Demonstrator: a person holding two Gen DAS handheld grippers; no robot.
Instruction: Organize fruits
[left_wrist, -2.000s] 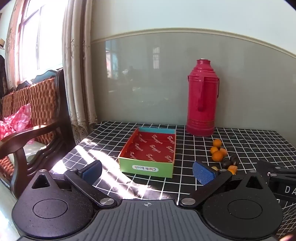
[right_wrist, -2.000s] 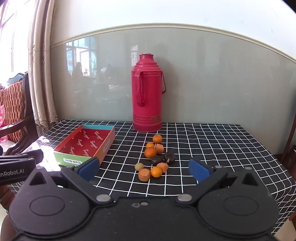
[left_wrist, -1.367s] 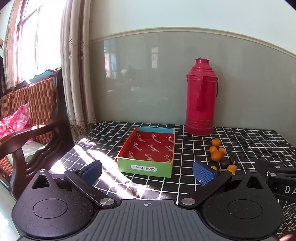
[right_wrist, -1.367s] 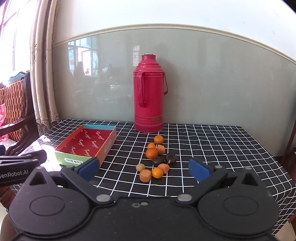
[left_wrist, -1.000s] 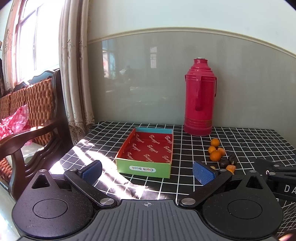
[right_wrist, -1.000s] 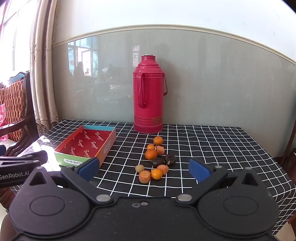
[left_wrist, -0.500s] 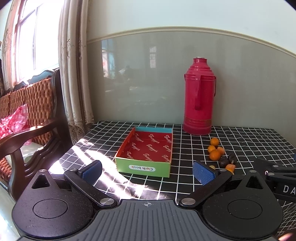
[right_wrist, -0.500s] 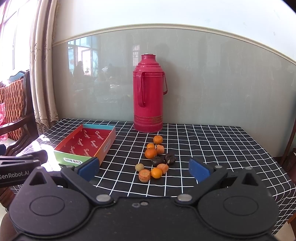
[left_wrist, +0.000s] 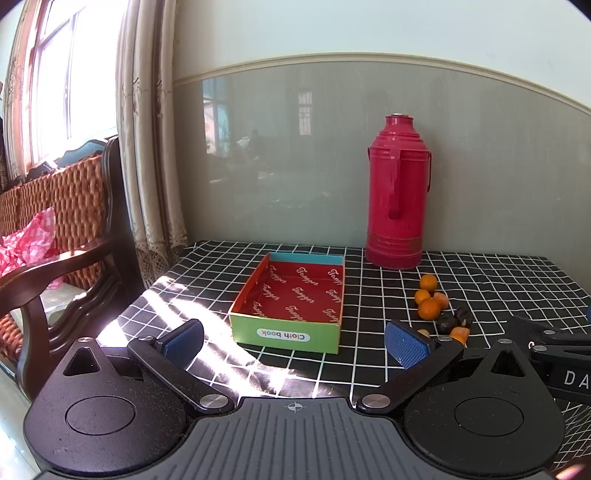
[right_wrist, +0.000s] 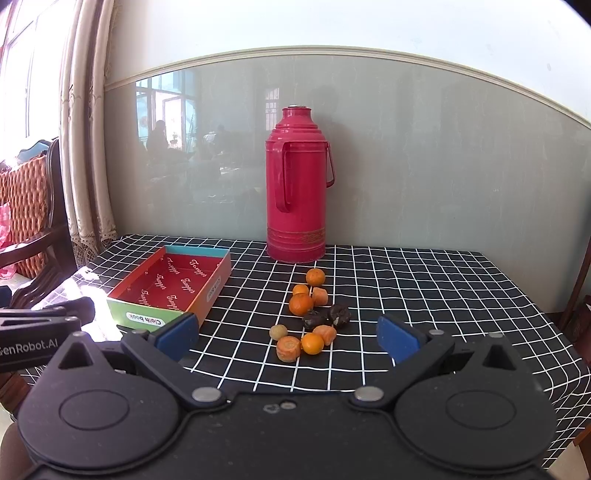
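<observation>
The fruits (right_wrist: 308, 317) are lying in a loose cluster near the middle of the tabletop (right_wrist: 424, 288), just right of the cardboard tray (right_wrist: 173, 286), which is sitting toward the left edge. Two dark pieces among them may be dried fruit. A red thermos (right_wrist: 297, 184) is standing at the back edge. I am holding my left gripper (left_wrist: 295, 341) and right gripper (right_wrist: 286, 338) spread wide, gripping nothing.

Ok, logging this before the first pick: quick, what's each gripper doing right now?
Left gripper: open, holding nothing, facing the box.
Right gripper: open, holding nothing, facing the fruit pile.
</observation>
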